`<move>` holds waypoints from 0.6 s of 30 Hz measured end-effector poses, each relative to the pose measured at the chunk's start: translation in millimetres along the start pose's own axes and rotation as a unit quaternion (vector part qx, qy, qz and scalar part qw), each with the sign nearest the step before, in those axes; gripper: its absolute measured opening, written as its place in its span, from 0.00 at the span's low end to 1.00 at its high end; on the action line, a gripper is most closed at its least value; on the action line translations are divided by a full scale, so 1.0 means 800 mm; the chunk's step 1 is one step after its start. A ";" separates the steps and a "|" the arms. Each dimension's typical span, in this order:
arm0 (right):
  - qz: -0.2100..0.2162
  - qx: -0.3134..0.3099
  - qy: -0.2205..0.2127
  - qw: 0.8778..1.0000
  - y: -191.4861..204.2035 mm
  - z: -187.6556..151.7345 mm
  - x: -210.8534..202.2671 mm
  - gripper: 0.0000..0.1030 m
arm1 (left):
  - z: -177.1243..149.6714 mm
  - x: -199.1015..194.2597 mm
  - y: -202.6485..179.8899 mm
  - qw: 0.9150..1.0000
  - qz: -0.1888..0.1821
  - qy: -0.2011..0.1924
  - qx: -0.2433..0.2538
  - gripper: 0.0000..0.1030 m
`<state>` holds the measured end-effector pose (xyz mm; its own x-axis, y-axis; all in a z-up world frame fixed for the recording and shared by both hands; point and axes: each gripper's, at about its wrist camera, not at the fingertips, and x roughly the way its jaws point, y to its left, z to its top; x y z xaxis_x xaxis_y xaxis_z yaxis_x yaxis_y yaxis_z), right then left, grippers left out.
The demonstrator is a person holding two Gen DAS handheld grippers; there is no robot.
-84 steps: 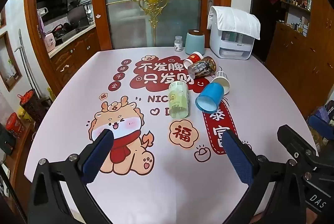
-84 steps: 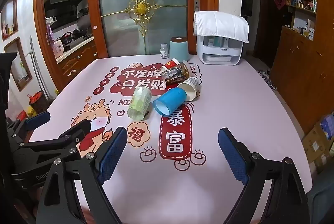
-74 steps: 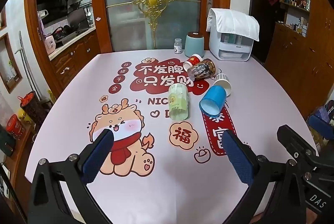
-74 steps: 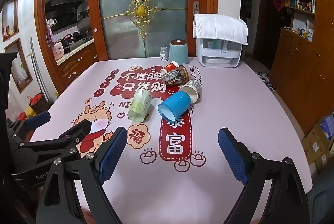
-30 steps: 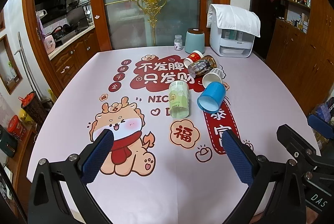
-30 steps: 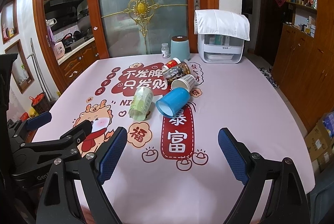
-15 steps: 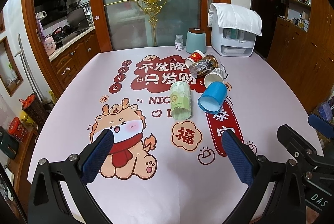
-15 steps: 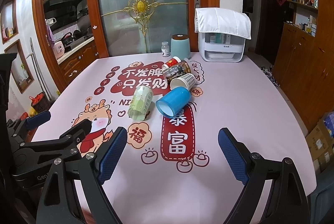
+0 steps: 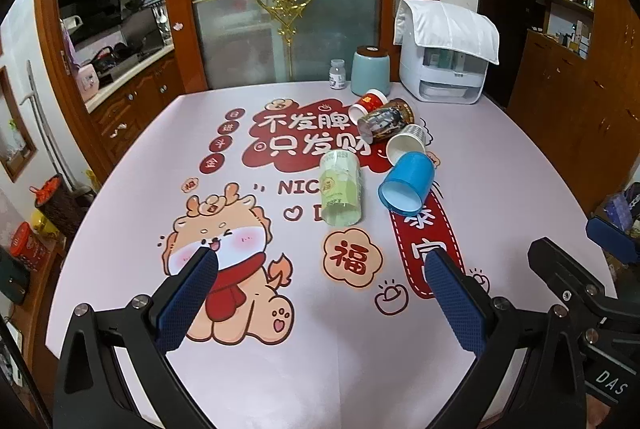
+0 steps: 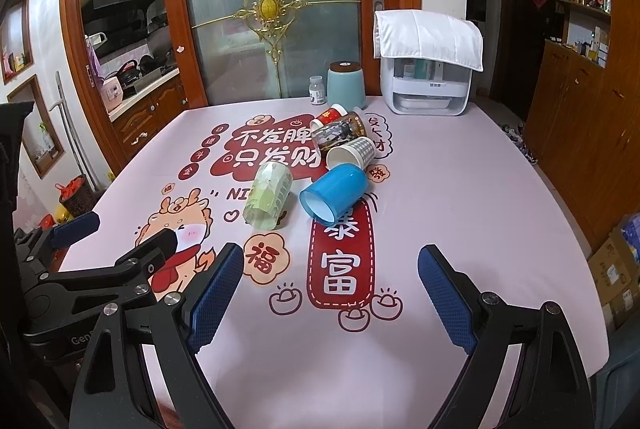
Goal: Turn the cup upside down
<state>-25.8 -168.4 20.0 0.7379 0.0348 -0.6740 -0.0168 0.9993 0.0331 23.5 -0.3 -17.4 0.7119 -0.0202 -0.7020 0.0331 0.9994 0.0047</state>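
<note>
Several cups lie on their sides mid-table: a blue cup [image 9: 408,185] [image 10: 334,195] with its mouth toward me, a green cup [image 9: 341,193] [image 10: 269,195], a white checked paper cup [image 9: 406,149] [image 10: 352,153], a dark printed cup [image 9: 386,119] [image 10: 340,132] and a red cup [image 9: 368,101] [image 10: 329,117]. My left gripper [image 9: 320,293] is open and empty, held above the table's near side, well short of the cups. My right gripper [image 10: 331,293] is open and empty, also short of the cups. The left gripper's body shows at the left of the right wrist view [image 10: 80,281].
The table wears a pink printed cloth [image 9: 240,349] [image 10: 460,189]. At its far edge stand a teal canister [image 9: 371,71] [image 10: 346,85], a small white bottle [image 9: 337,74] and a white appliance under a cloth [image 9: 444,65] [image 10: 426,69]. Wooden cabinets [image 10: 580,117] stand at the right.
The blue cup has rolled slightly and come to rest against the white checked cup. Both grippers have stayed open and shifted only a little.
</note>
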 end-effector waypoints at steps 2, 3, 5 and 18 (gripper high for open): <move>0.000 -0.001 -0.001 1.000 -0.001 0.001 0.001 0.88 | 0.003 0.007 -0.001 1.000 -0.004 0.008 0.002 0.99; -0.001 -0.002 -0.001 1.000 -0.002 0.001 0.002 0.88 | 0.005 0.011 -0.002 1.000 -0.005 0.013 0.005 0.99; -0.006 -0.005 -0.001 1.000 -0.002 0.004 0.007 0.88 | 0.011 0.020 -0.003 1.000 -0.010 0.025 0.009 0.99; 0.014 -0.017 0.043 0.999 -0.016 0.059 0.083 0.87 | 0.105 0.093 0.009 0.998 -0.020 0.052 0.023 0.99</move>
<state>55.1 -179.4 9.6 0.6759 0.0622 -0.7343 -0.0602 0.9978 0.0291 135.2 3.3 -9.9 0.6330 -0.0545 -0.7722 0.0929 0.9957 0.0059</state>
